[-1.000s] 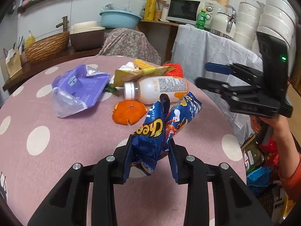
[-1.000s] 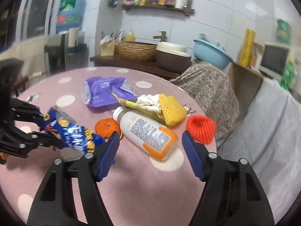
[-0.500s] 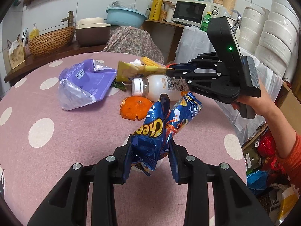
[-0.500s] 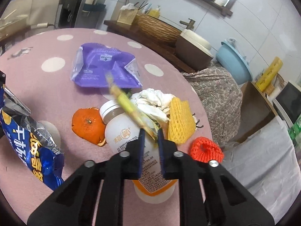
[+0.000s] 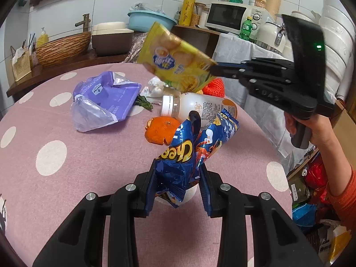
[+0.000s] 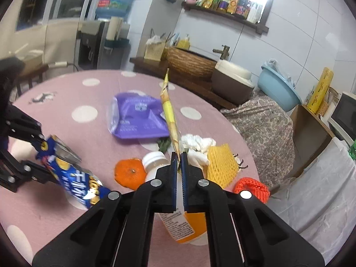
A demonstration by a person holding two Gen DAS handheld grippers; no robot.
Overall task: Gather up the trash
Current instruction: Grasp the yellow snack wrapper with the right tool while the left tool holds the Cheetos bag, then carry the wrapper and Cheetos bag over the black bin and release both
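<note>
Right claw (image 6: 178,159) now clamped on yellow snack bag (image 5: 175,64), bag lifted off the table (image 5: 55,133)

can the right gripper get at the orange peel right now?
Probably not: the right gripper is shut on the yellow wrapper, lifted above the table. The orange peel lies uncovered beside the bottle, but those fingers are occupied.

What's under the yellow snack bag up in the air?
Under the yellow snack bag lie a white bottle, crumpled tissue and a red net on the table. The bag hides part of them.
</note>
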